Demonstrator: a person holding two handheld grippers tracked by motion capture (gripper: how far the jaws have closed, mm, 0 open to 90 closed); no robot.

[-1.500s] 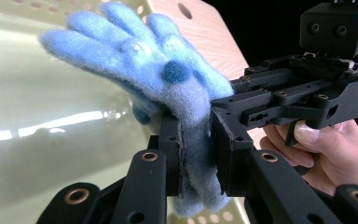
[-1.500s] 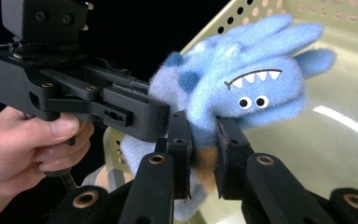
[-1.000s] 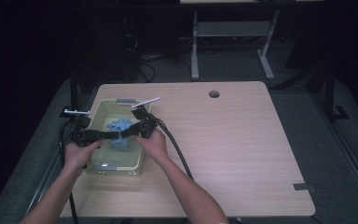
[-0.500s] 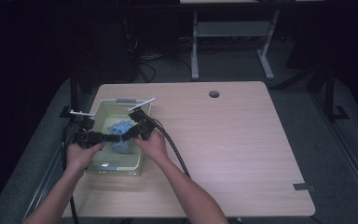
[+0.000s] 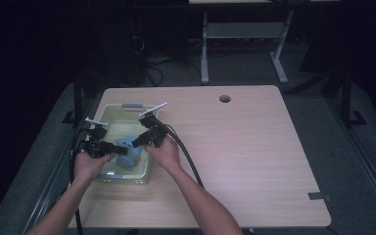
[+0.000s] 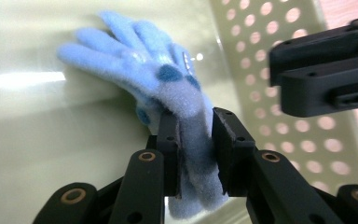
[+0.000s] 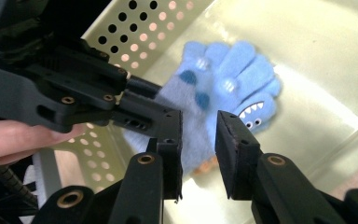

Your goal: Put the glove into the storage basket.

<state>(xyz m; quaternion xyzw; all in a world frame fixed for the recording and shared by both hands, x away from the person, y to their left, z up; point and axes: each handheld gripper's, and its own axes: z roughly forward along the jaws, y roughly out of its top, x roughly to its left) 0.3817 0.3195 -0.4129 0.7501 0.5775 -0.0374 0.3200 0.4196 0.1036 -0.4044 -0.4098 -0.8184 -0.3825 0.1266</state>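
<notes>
So there's a fuzzy light-blue glove (image 5: pixel 128 151) down inside a pale green perforated basket (image 5: pixel 108 113), which sits at about 9 o'clock on the wooden table (image 5: pixel 254 147) in the high view. Both hands are over the basket, each with a 2-jaw gripper.

The left gripper (image 6: pixel 196 140) has the glove clamped by its cuff. In the left gripper view the pads press into the fleece from both sides, and the cuff hangs out below the jaws toward 6 o'clock while the glove's fingers fan out toward 10 o'clock against the basket's smooth floor. You can see dark blue spots on the back of it.

The right gripper (image 7: pixel 199 140) is a different story. Its jaws have just been opening, and in the right gripper view there's a clear gap between the pads, with the glove lying behind and between them rather than pinched. Looks let go to me. From that camera the glove's fingers point toward 1 o'clock, and there's a little toothy monster face printed near the thumb side at about 3 o'clock. The left gripper's black body crosses that view from 9 o'clock, right next to the glove.

In the high view the 2 grippers sit close together over the basket, left one (image 5: pixel 108 147) at 9 o'clock of the glove, right one (image 5: pixel 139 142) just at its 2 o'clock. Cables trail back off the table edge toward 6 o'clock.
</notes>
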